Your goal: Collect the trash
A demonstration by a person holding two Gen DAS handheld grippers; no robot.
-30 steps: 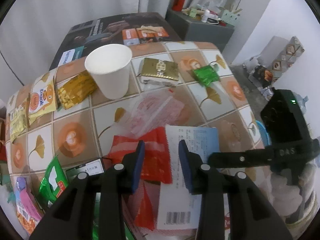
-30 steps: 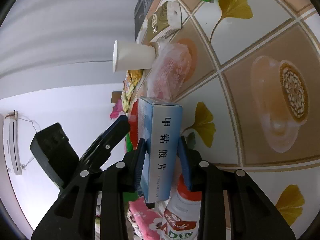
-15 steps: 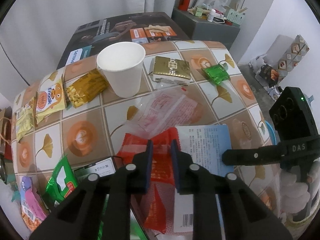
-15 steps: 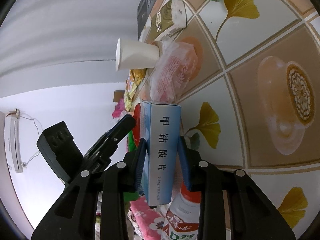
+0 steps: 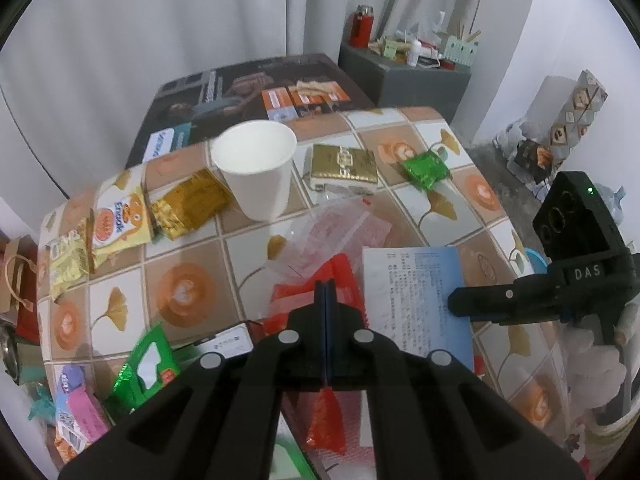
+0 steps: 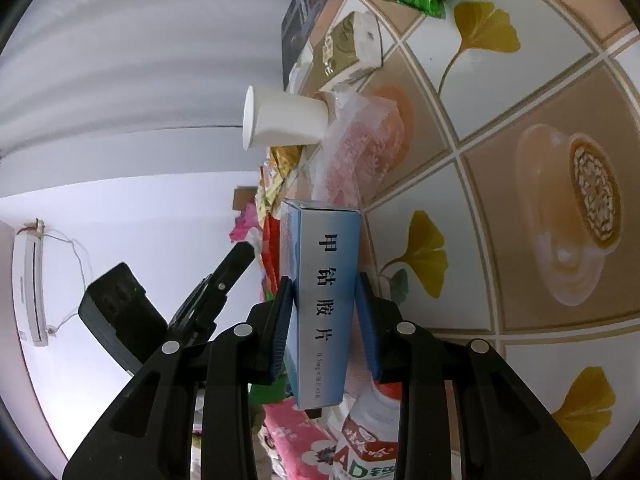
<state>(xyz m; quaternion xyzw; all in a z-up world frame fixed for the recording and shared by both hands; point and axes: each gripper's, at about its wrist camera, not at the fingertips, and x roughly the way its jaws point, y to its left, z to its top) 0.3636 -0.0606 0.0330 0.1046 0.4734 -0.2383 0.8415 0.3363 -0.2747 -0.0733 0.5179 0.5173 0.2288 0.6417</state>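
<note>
Low in the left wrist view, the left gripper (image 5: 326,292) has just been closing and its jaws now meet on the red wrapper (image 5: 320,280), pinching thin film to lift it. In the right wrist view, the right gripper (image 6: 326,312) clamps the blue medicine box (image 6: 324,300) by its sides, clear of the table (image 6: 540,92), likely bound for disposal. Further up both frames, a white paper cup (image 5: 256,168) stands upright.

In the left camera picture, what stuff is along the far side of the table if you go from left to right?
Yellow snack packet → gold wrapper → white paper cup → gold box → green packet.
</note>
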